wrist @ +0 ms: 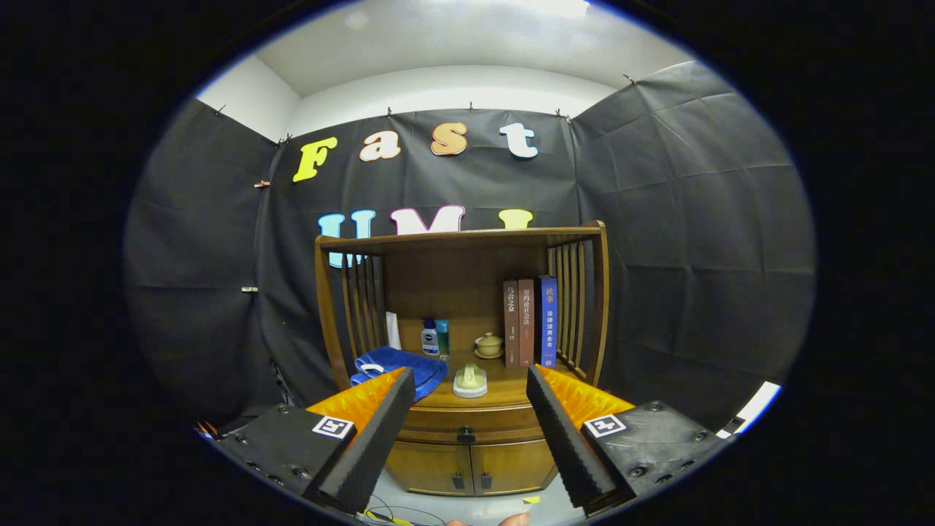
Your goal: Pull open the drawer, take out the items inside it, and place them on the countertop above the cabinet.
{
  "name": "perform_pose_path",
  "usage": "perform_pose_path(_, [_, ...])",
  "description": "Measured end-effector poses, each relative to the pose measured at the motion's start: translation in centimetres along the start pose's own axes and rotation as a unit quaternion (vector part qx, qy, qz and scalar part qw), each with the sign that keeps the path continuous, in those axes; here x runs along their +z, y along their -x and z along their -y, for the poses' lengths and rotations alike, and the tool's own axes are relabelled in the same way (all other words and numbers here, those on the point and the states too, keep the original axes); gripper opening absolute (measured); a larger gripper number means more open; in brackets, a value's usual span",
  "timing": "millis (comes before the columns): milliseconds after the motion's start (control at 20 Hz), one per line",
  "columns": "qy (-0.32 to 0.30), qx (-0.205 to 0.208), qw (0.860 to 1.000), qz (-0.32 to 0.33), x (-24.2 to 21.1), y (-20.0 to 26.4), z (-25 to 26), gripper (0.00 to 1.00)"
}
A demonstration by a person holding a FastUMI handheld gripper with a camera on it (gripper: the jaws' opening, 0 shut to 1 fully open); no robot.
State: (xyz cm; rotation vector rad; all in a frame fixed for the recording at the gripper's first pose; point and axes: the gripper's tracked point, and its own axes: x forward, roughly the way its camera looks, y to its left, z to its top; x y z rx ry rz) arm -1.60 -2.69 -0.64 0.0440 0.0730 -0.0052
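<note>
Our gripper (467, 431) is held in the air in front of a wooden cabinet (467, 453), and its two fingers (372, 431) are spread wide apart, with nothing between them. We do not touch any object at this moment; the cabinet is well beyond the fingertips.

Between the two fingers we see the drawer (467, 422) of the cabinet. It is closed, and it has one small dark knob (466, 436) in the middle of its front. Under the drawer there are two small doors (471, 466), also closed, each with a dark handle near the middle line. What is inside the drawer we cannot tell, because the front hides it.

Above the drawer is the countertop (504, 391), under a wooden shelf frame with slatted sides. On the countertop lies a blue cloth (398, 365) at the left, partly behind our left finger. Near the front edge, about in the middle, stands a pale small object (470, 381) on a light base. Behind it, near the back panel, we see two small bottles (434, 340) side by side and a small cream pot with lid (489, 345). Three books (529, 321) stand upright at the right, touching each other.

A fingertip of a person (515, 519) appears at the very bottom, below the cabinet.
</note>
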Motion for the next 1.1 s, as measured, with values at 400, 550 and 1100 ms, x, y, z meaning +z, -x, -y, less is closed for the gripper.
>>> perform_pose_path(400, [-0.007, 0.007, 1.000, 0.011, 1.1, 0.5, -0.4, 0.98])
perform_pose_path(550, [-0.004, 0.009, 1.000, 0.005, 0.6, 0.3, -0.6, 0.98])
perform_pose_path(1100, [0.005, 0.016, 1.000, 0.009, 0.2, 0.0, -1.1, 0.98])
